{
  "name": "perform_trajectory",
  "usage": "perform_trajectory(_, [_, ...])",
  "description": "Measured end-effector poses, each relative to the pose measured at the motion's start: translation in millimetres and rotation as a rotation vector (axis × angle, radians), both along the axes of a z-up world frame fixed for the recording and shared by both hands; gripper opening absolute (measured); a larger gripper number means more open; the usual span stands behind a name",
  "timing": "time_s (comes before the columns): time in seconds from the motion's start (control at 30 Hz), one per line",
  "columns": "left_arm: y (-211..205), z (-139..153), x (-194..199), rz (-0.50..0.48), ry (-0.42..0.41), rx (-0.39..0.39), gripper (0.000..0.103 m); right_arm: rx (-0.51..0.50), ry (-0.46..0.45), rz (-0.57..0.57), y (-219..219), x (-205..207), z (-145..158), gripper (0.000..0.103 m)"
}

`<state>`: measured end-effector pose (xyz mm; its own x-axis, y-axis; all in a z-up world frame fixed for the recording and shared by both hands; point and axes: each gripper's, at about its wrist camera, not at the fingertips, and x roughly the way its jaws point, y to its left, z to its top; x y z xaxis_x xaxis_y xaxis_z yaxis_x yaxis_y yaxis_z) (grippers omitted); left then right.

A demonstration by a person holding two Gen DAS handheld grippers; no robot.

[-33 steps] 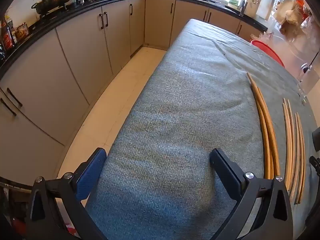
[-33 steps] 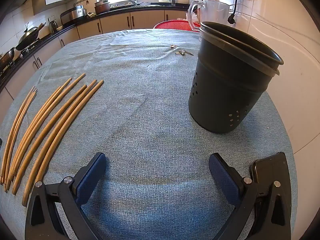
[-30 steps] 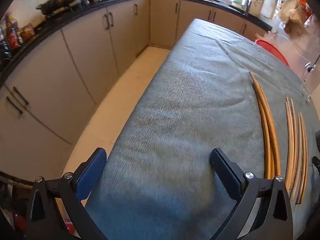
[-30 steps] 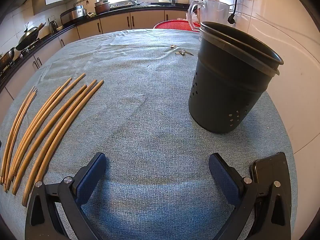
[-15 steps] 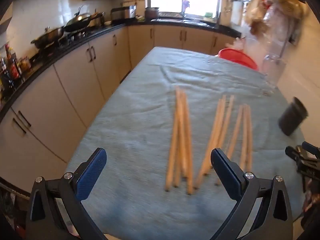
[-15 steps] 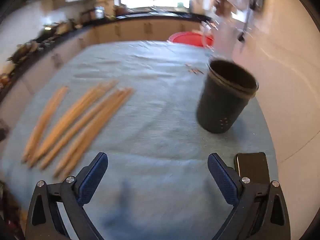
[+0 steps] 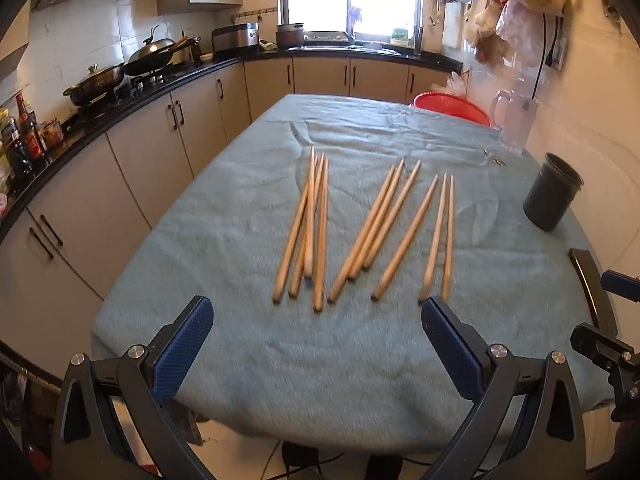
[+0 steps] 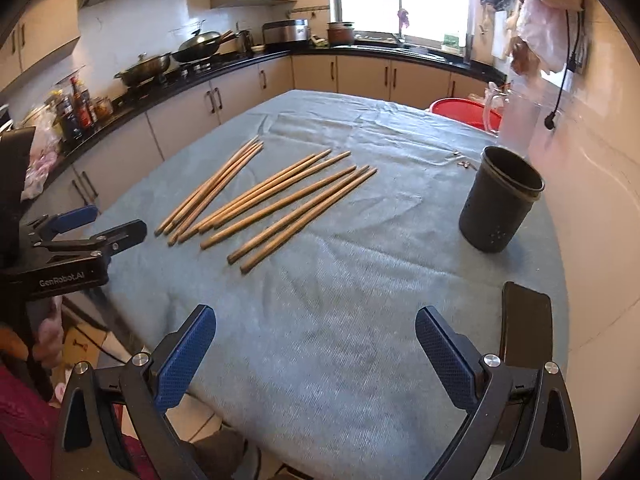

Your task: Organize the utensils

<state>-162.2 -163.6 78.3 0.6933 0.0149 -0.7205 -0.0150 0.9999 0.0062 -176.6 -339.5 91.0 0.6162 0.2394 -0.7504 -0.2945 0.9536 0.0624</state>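
1. Left gripper [image 7: 316,344] and right gripper [image 8: 316,354]: fingers standing apart, holding nothing.
2. Wooden chopsticks [image 7: 360,228] lying loose mid-worktop [image 7: 240,232].
3. Black utensil holder [image 8: 498,204] standing upright, well right of them.

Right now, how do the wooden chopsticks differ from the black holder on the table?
The chopsticks lie flat in loose groups on the blue-grey cloth; the holder stands upright near the wall. The chopsticks are thin, long and light brown; the holder is wide, round and black, with small holes low on its side. Both rest on the same cloth, apart, and neither open gripper touches them.
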Motion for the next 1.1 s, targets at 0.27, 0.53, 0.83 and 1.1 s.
perform_trajectory(0.27, [-15, 0, -19, 0.028, -0.002, 0.017, 0.103, 0.023, -0.008, 0.034, -5, -7, -1, 0.101])
perform_trajectory(0.53, [-21, 2, -31, 0.034, 0.010, 0.030, 0.103, 0.049, -0.014, 0.071, -4, -14, 1, 0.101])
perform_trajectory(0.83, [-25, 1, -35, 0.045, 0.010, 0.030, 0.103, 0.056, -0.021, 0.083, -5, -18, 2, 0.101])
perform_trajectory(1.1, [-28, 0, -37, 0.048, 0.005, 0.031, 0.103, 0.065, -0.022, 0.095, -5, -19, 3, 0.101])
